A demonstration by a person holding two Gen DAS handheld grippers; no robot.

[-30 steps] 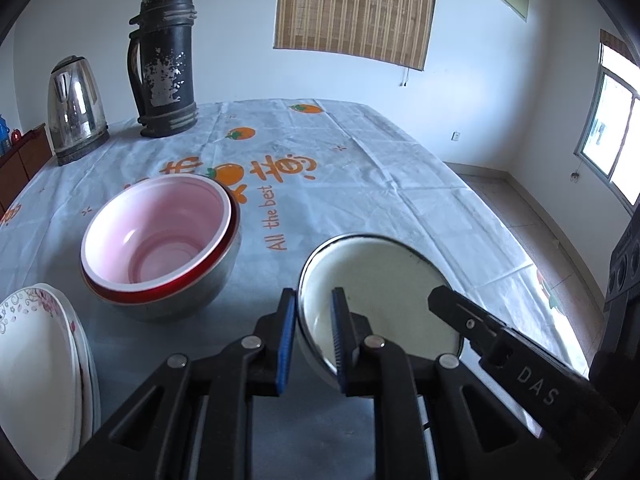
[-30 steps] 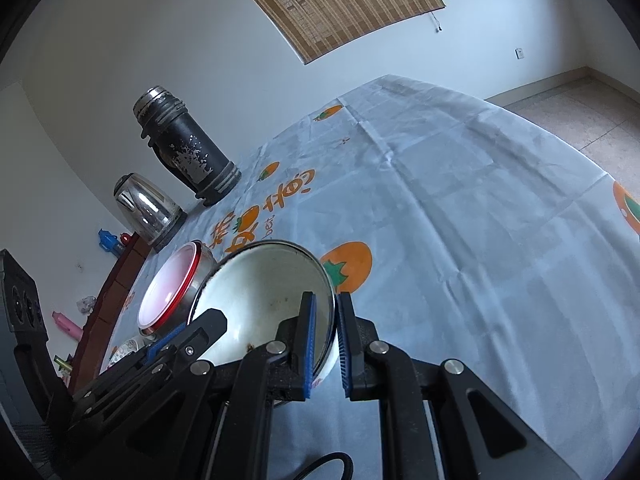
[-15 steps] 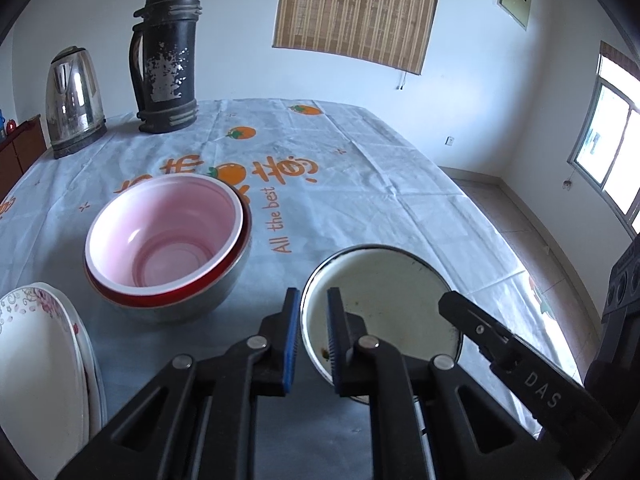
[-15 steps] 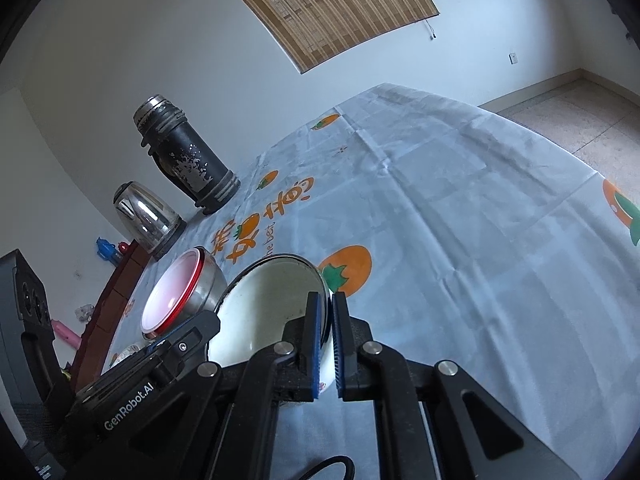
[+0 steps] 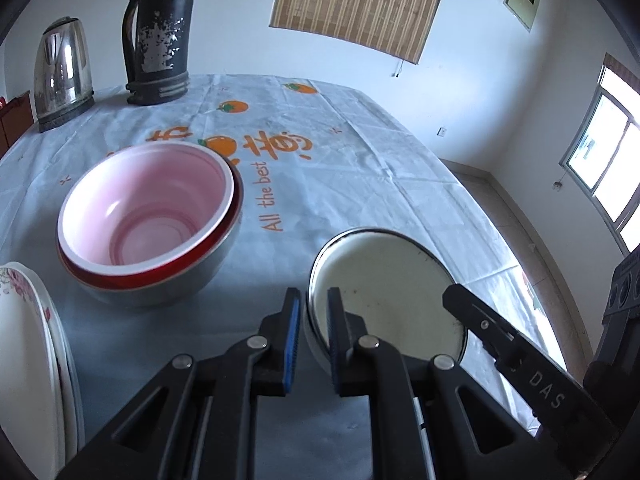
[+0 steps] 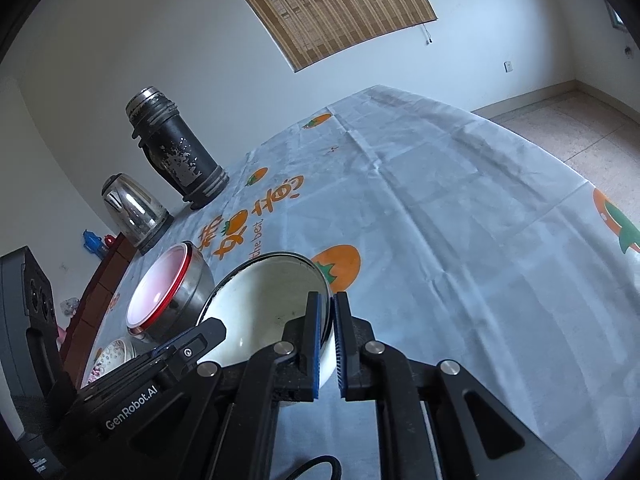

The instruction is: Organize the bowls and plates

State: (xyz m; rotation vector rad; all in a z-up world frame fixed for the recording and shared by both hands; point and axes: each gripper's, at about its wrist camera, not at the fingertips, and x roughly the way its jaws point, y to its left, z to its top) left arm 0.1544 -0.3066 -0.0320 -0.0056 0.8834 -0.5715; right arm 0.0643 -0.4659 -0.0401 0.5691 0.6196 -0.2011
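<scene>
We pinch the white enamel bowl point(image 5: 384, 288) by opposite rims: our left gripper point(image 5: 313, 312) clamps its near-left edge, our right gripper point(image 6: 326, 316) its right edge.

Both grippers point downward at a slant and are clamped on the rim of the same white enamel bowl point(image 5: 384, 292), one at each side. The left gripper point(image 5: 314, 334) has its blue-padded fingers point(image 5: 292, 340) nearly together, one inside the bowl's wall and one outside, at the near left part of the rim. The right gripper point(image 6: 326, 344) pinches the opposite, right part of the rim the same way, its pads almost meeting. Each gripper's black body shows at the edge of the other's view.
</scene>
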